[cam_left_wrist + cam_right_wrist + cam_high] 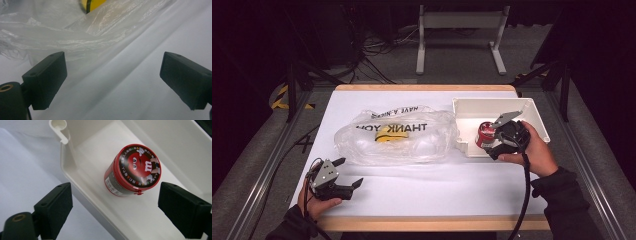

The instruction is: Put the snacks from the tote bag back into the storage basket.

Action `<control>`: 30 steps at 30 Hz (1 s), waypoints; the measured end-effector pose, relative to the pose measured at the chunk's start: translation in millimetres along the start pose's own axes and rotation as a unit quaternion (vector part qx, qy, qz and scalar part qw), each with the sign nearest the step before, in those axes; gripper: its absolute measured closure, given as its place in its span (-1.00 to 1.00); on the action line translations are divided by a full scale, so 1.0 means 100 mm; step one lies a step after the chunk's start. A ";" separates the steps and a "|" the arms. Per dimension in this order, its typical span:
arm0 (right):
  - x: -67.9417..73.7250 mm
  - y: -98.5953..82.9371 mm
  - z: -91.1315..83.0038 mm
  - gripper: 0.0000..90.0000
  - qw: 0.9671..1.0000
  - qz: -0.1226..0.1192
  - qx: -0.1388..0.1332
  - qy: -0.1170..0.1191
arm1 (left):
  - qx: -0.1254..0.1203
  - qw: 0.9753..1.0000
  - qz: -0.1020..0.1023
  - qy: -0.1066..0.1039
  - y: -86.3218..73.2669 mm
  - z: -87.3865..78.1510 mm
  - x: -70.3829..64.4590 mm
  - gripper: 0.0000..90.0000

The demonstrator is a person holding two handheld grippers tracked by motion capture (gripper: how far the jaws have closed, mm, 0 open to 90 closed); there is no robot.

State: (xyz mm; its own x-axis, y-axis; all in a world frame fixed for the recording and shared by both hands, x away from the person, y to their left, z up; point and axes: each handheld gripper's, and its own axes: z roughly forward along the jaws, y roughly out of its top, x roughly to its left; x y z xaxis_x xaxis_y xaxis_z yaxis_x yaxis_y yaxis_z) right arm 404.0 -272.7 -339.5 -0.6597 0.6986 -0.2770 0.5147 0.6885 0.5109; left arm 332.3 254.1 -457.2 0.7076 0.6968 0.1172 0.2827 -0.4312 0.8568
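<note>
My right gripper (113,202) hangs over the near wall of the white tray (532,107), jaws spread wide with nothing between them, and the red candy tub (132,170) sits just ahead of them on the tray floor, near the tray's left end. My left gripper (346,175) rests low on the bench (437,185) at the near left, jaws equally wide and empty, its camera looking at the edge of the clear plastic bag (75,35) lying just beyond it.

I judge the step in hand to be picking the tub out of the tray. To do it well I want to bring the right gripper forward and down so one jaw clears the tray wall and both pads land on the tub's side, below the lid's rim rather than on the lid itself, and square to the wall of the tub so it doesn't twist out.

The tub is a short cylinder standing upright, its axis vertical and the printed lid facing up. It may be leaning slightly, though that could just be the camera's slant
</note>
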 end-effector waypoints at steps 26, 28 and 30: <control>0.12 -0.49 -0.07 -0.72 0.999 0.009 -0.048 -0.018 | 0.000 1.000 0.000 0.000 0.00 0.00 0.00 -0.81; 0.14 -0.54 -0.07 -0.72 0.998 0.007 -0.055 -0.023 | 0.000 1.000 0.000 0.000 0.00 0.00 0.00 -0.81; 0.15 -0.59 -0.07 -0.73 0.998 0.008 -0.062 -0.023 | 0.000 1.000 0.000 0.000 0.00 0.00 0.00 -0.81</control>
State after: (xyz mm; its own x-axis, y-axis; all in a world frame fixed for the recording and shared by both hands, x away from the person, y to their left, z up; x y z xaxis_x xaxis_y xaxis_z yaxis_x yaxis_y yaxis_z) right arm 359.3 -304.2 -368.1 -0.6249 0.7190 -0.3043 0.4510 0.6506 0.6111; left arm 332.3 254.0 -457.2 0.7071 0.6973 0.1177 0.2827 -0.4313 0.8568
